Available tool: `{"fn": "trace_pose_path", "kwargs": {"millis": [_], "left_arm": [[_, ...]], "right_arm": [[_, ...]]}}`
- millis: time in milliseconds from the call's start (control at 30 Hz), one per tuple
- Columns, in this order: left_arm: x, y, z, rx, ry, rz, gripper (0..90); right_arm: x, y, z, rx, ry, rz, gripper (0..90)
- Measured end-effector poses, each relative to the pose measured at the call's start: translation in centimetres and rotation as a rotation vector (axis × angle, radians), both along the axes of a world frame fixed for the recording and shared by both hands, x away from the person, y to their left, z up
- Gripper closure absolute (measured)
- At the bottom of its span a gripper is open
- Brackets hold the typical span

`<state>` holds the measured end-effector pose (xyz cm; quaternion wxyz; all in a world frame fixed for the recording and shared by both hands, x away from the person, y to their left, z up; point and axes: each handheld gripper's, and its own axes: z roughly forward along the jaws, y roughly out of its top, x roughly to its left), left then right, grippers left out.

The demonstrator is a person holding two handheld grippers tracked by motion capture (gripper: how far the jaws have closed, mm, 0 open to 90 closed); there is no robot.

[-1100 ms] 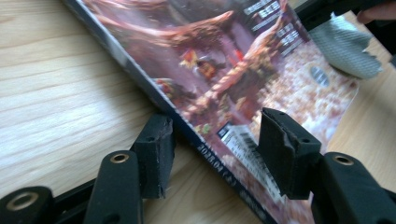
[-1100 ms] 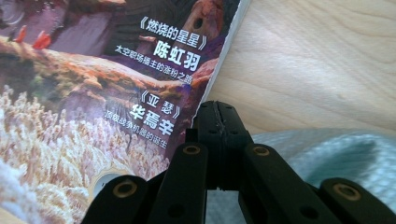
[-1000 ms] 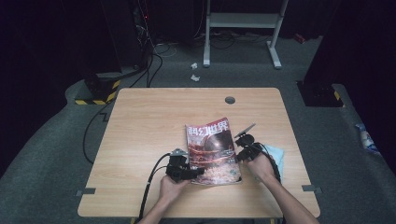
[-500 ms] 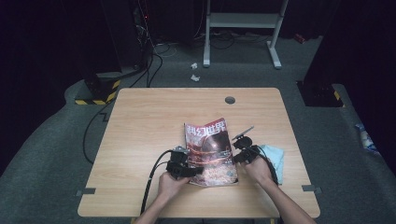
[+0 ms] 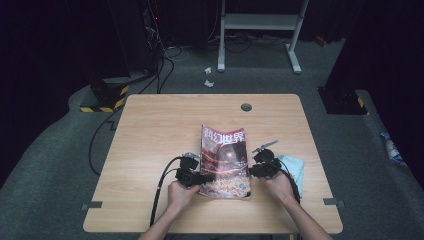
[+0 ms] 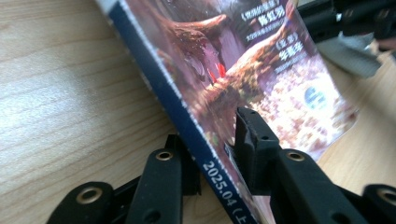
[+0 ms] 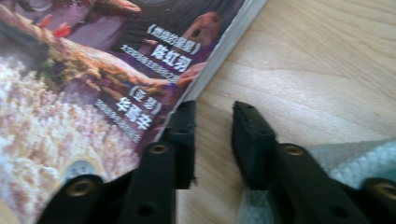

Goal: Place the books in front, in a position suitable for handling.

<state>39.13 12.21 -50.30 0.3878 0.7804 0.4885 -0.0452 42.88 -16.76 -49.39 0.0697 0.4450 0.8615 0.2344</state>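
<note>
Wooden worktop (image 5: 150, 130) is seen under dim light, with dark floor and cables behind it. At the left gripper (image 6: 217, 154), the jaws are clamped on the spine edge of the magazine (image 6: 243, 70): one jaw is set beneath the blue spine, the other is pressed on the cover, and that edge is lifted off the wood. At the right gripper (image 7: 212, 135), the jaws are held apart with bare wood between them; the inner jaw is placed just beside the magazine's (image 7: 93, 70) open page edge, and whether it touches cannot be told. A pale cloth (image 7: 345, 158) is seen under the outer jaw.

From the high view, the magazine (image 5: 225, 160) is found near the middle of the worktop, toward the person's side, between the left gripper (image 5: 202, 176) and the right gripper (image 5: 252, 170). The cloth (image 5: 294, 167) is laid just right of the right hand (image 5: 275, 186). The left hand (image 5: 180, 194) is held near the front edge.
</note>
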Motion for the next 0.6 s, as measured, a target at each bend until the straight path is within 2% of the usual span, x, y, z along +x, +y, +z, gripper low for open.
{"fn": "trace_pose_path", "kwargs": {"millis": [133, 267, 300, 400, 600], "left_arm": [[0.3, 0.5, 0.5, 0.020, -0.001, -0.018, 73.1], [0.4, 0.8, 1.2, 0.014, -0.012, -0.022, 74.7], [0.4, 0.9, 1.3, 0.015, -0.014, -0.025, 75.0], [0.5, 1.1, 1.9, 0.031, -0.022, -0.031, 75.5], [0.7, 1.5, 3.3, 0.047, -0.055, -0.045, 77.0]], "right_arm": [[-0.5, -0.5, -0.3, 0.012, -0.051, -0.007, 58.1], [-1.1, -0.6, -0.7, -0.042, -0.129, 0.029, 50.0], [-1.2, -0.7, -0.8, -0.042, -0.147, 0.032, 48.6], [-1.2, -1.1, -1.0, -0.018, -0.152, 0.028, 43.2], [-1.3, -1.4, -1.1, -0.013, -0.164, 0.034, 41.5]]}}
